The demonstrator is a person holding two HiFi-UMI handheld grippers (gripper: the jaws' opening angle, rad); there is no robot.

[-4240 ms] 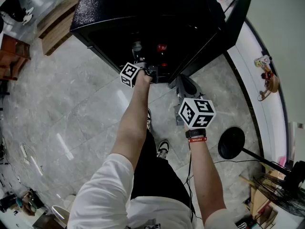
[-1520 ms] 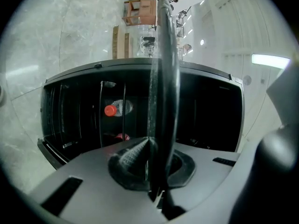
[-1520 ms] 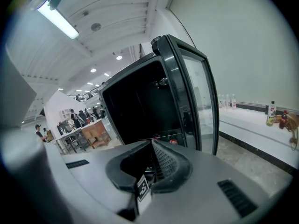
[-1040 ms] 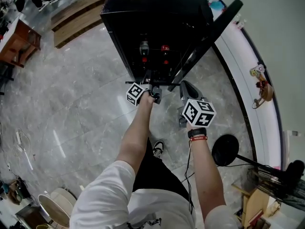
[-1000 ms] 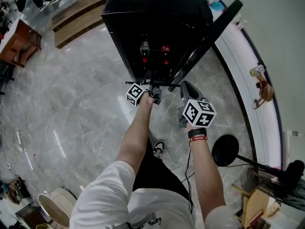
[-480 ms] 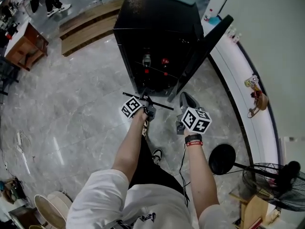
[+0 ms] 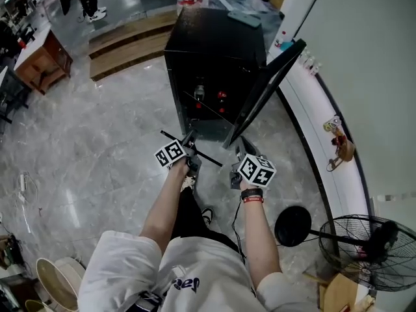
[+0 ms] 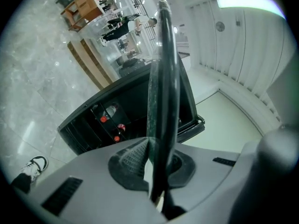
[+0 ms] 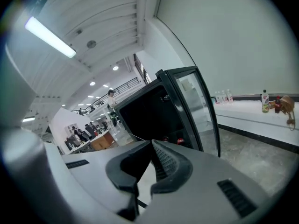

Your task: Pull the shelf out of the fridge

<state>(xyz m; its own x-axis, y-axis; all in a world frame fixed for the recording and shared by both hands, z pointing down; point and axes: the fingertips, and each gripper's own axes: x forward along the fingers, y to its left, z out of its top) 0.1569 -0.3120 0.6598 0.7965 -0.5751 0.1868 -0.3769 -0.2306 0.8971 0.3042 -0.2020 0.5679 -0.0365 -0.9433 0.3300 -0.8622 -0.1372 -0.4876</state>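
Note:
The black fridge [image 7: 214, 51] stands ahead with its glass door [image 7: 265, 95] swung open to the right. The shelf [image 7: 201, 155], a thin dark glass pane, is out of the fridge and hangs in the air in front of it. My left gripper [image 7: 188, 151] is shut on the shelf's near edge. In the left gripper view the shelf [image 8: 161, 78] runs edge-on straight up from between the pads of the left gripper [image 8: 160, 148]. My right gripper [image 7: 237, 151] hovers beside it to the right; in the right gripper view the right gripper [image 9: 151, 144] is shut with nothing in it.
Bottles with red caps [image 7: 221, 96] lie inside the fridge. A white counter [image 7: 325, 142] curves along the right wall. A black round stand base [image 7: 292, 225] and a fan [image 7: 370, 259] sit at the right. Wooden steps [image 7: 130, 44] lie to the fridge's left.
The shelf has come clear of the fridge, still held by the left gripper. Both grippers and the view have drawn back from the fridge, which now stands further off.

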